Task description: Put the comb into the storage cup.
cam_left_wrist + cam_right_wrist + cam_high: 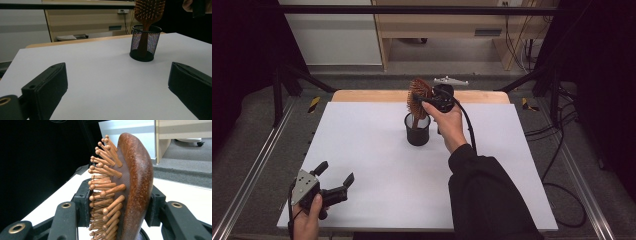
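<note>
- A wooden hairbrush [419, 95] is stood handle-down in the black mesh cup [417, 131] at the table's [372, 150] far middle.
- Its head is clamped between the right gripper's [428, 100] jaws.
- The left gripper [334, 181] is held near the front-left corner, jaws apart and unloaded.

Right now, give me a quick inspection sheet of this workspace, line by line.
Surface: white table top, wooden strip at its far edge.
Job's things: wooden hairbrush standing handle-down in black mesh cup.
Clutter: nothing seen.
Grippers: right gripper jaws closed on the brush head; left gripper jaws open, near front left corner.
Cables: black cable trailing from right gripper; more on the floor at right.
Surroundings: black curtains, wooden cabinet behind.
</note>
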A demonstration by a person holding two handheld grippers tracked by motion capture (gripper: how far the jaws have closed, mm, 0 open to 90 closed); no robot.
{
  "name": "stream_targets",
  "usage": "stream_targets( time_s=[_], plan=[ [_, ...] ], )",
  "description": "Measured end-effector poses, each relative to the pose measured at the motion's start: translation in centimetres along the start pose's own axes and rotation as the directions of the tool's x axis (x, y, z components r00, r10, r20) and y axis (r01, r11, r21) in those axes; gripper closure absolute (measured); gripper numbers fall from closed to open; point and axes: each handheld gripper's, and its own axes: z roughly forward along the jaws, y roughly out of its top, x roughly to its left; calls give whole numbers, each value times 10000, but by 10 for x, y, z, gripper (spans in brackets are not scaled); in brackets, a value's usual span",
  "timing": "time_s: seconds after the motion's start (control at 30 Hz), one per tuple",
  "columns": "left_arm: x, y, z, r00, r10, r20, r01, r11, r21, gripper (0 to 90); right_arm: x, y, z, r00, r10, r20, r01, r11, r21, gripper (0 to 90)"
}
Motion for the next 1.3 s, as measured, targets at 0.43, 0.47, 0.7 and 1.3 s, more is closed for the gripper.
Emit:
stream_targets(
  time_s=[0.43,0.47,0.7,1.3],
  plan=[
    [-1,0,1,10000,10,17,-10,10000,15,26,1,0,1,10000,21,-49,-21,10000,45,495],
    [-1,0,1,10000,18,20,-18,10000,22,26,1,0,2,10000,28,-42,-27,10000,54,495],
    [-1,0,1,10000,61,57,-61,10000,34,26,-1,1,5,9999,114,7,-114,9999,63,484],
    [17,0,15,9996,-253,-109,250,9994,-228,28,-18,0,12,9995,284,162,-284,9996,19,453]
  ],
)
